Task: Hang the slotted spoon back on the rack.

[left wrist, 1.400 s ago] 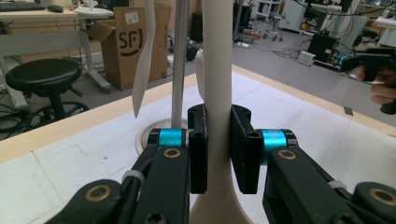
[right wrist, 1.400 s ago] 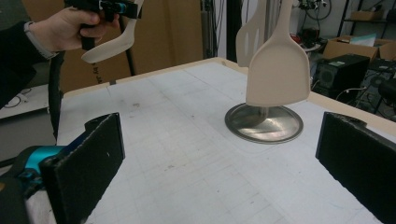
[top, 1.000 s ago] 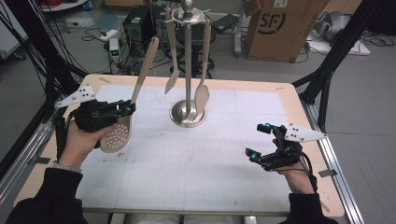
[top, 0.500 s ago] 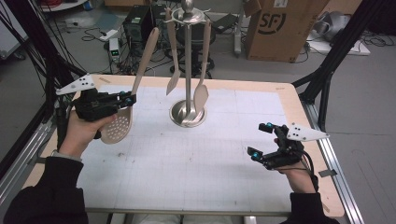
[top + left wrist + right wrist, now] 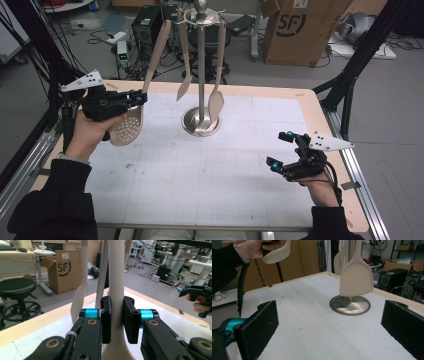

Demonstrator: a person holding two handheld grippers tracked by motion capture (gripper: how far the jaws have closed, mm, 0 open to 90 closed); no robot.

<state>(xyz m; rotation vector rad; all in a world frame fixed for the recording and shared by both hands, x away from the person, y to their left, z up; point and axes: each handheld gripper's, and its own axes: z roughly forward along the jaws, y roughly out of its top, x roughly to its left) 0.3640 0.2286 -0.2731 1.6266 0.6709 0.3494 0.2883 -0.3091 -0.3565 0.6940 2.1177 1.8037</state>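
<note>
My left gripper (image 5: 140, 98) is shut on the handle of a beige perforated skimmer (image 5: 125, 128), held above the table's left side with its head hanging down. In the left gripper view the pads (image 5: 106, 319) squeeze the skimmer handle (image 5: 116, 277) from both sides. A steel utensil stand (image 5: 201, 122) rises at the table's middle, with a beige spatula (image 5: 183, 60) and a second turner (image 5: 217, 102) hanging from it. My right gripper (image 5: 280, 150) rests open at the front right with nothing in it. In its own view the right gripper (image 5: 332, 315) faces the stand base (image 5: 350, 305) and the hanging turner (image 5: 356, 275).
A white gridded mat (image 5: 210, 175) covers the wooden table (image 5: 320, 120). A cardboard box (image 5: 295, 30) and computer gear stand on the floor behind. Black frame legs (image 5: 350, 80) flank the right corner. A black stool (image 5: 17, 287) stands beyond the table.
My left hand has lifted the skimmer a little higher and farther from the person. The right hand and its gripper have kept still.
</note>
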